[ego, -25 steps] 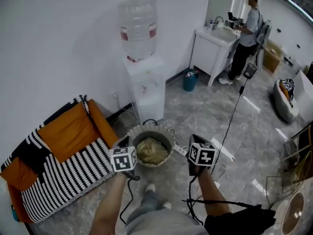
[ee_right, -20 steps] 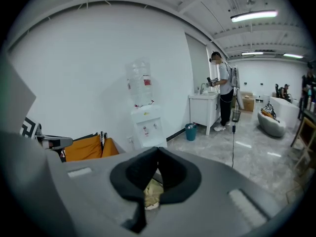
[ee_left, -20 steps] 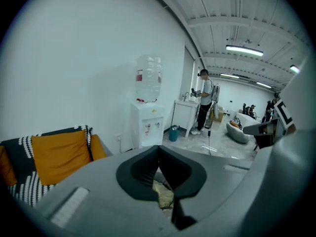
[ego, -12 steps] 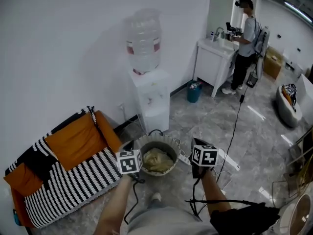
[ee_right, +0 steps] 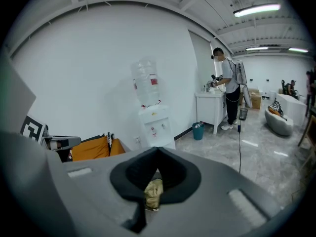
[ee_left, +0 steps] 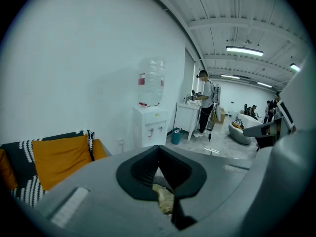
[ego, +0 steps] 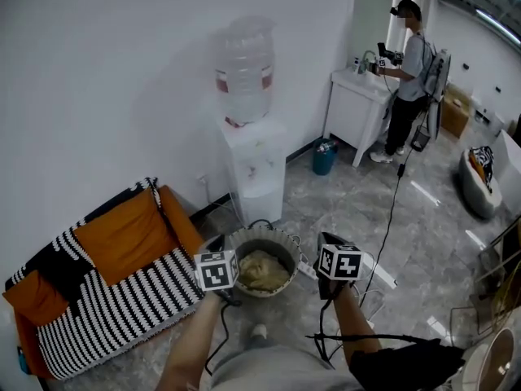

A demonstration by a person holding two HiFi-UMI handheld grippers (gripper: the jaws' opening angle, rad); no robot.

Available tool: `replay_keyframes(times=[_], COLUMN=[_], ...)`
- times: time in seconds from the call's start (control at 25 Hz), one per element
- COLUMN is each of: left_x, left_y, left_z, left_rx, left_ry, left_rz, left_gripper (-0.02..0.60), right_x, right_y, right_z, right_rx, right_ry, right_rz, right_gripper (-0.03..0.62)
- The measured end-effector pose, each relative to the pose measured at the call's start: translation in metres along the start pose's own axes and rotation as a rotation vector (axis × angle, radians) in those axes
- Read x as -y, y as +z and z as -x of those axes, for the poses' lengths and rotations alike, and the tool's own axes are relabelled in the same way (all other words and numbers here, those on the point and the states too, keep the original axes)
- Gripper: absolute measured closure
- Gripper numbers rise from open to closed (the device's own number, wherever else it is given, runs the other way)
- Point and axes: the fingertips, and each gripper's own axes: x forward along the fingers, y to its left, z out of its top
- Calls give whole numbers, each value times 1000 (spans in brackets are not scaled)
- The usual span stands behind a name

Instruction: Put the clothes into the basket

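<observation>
The yellowish clothes (ego: 262,270) lie bundled inside the woven basket (ego: 285,241). My left gripper (ego: 214,244) and right gripper (ego: 324,241) hover beside it, fingers together and empty. I'd check that nothing drapes over the rim.

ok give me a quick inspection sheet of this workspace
surface: grey marble-look tiled floor
job's things: round woven basket holding crumpled beige clothes
clutter: small teal bin by the wall
grippers: left gripper and right gripper shut, empty, either side of the basket
cables: black cable trailing across the floor
surroundings: white water dispenser, striped sofa with orange cushions, white sink cabinet, a person standing at it
</observation>
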Motion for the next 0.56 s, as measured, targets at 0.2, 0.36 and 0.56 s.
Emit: replay_keyframes(times=[0.2, 0.36, 0.56], left_x=[-6, -10, -9], left_y=[2, 4, 8], left_z=[-1, 0, -3], left_rx=[11, 16, 17], left_ry=[-1, 2, -4], left_rz=[8, 9, 9], left_gripper=[573, 573, 574], right_x=[-8, -10, -7], right_y=[5, 9, 13], right_z=[-3, -1, 0], right_rx=[-4, 4, 16], right_ry=[-5, -5, -3], right_rz=[28, 32, 21], right_gripper=[592, 592, 592])
